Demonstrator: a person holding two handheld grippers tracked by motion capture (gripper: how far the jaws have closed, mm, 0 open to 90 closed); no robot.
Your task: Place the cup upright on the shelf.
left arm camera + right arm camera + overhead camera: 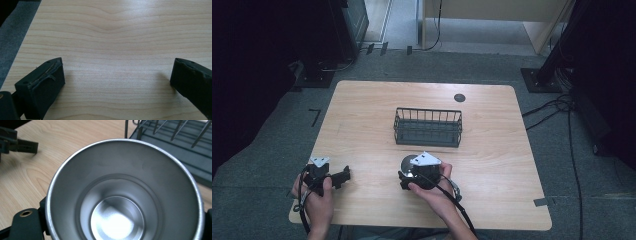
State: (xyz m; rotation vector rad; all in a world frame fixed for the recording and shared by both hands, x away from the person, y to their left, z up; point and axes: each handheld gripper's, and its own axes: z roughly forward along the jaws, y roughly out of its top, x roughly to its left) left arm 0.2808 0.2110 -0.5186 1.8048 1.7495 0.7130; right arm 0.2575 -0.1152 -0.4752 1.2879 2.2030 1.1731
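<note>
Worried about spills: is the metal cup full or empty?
Empty: the right gripper view looks straight into the metal cup, showing bare shiny steel down to its bottom.

I see a steel cup, mouth open toward the right gripper view, empty, with a stepped, shiny interior. It sits between the right gripper's jaws, near the front of the black wire basket, which stands mid-table, empty.

High view looks down from above on whole table; left gripper view skims close over bare wood; right gripper view peers close into steel cup, sharing wire basket
</note>
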